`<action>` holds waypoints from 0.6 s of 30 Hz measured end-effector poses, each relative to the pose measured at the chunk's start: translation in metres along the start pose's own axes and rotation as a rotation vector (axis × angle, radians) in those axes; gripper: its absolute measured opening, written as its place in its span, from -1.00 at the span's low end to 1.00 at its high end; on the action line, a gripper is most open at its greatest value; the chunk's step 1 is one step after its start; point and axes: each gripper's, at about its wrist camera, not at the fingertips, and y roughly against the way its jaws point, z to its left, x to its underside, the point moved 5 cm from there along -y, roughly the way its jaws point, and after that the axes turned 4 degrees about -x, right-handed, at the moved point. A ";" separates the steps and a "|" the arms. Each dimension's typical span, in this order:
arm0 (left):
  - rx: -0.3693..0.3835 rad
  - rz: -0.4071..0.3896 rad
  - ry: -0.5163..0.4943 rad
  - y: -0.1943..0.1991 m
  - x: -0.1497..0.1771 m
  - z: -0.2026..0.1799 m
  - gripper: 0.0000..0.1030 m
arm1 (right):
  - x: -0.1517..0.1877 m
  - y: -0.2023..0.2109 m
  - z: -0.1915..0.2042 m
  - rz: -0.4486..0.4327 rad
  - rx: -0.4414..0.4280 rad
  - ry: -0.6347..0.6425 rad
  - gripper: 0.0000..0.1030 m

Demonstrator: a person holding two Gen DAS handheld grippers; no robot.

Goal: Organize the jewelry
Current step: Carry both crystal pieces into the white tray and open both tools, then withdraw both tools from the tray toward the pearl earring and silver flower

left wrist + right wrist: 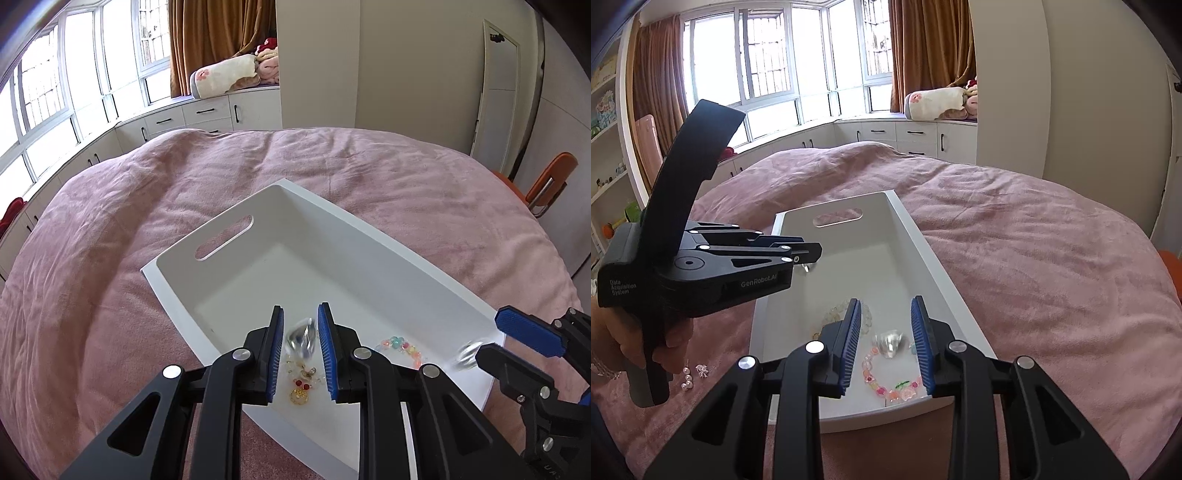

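- Hovering over the near end of the white tray (369,236), both grippers have their fingers spread and pinch nothing.
- Between the fingers of the left gripper (301,350) shows a blurred clear crystal (301,341), seemingly dropping or just let go; I cannot tell whether it touches either pad.
- A second clear crystal (890,343) shows between the spread fingers of the right gripper (886,343), apparently above or on the tray floor.
- Already in the tray: a pastel bead bracelet (886,384), a pale bead bracelet (842,314) and a gold-and-red charm piece (301,391).
- Still out on the pink bed (1034,258), beside the tray's left wall: small pearls (687,380) and a tiny pale ornament (701,369).
- Risks, as I judge them:
  - The crystals are hard and smooth, so one could bounce or roll along the bare tray.
  - The pearls are tiny and sit on soft fabric; a pinch may press them into the cover or flick them off.
  - The tray rests on bedding, so a nudge to its rim could tilt it and slide everything together.
  - The grippers are near each other and may collide.
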 end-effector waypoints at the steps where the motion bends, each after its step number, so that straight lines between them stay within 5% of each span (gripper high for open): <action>1: 0.003 0.003 0.001 0.000 0.001 -0.001 -0.46 | 0.000 0.000 0.001 -0.001 0.003 0.004 -0.43; 10: 0.010 -0.028 0.023 0.009 0.001 -0.003 -0.03 | -0.002 0.007 0.008 -0.022 0.033 0.046 0.11; 18: -0.002 -0.063 0.026 0.021 0.003 0.005 0.01 | -0.003 0.014 0.013 -0.037 0.027 0.050 0.44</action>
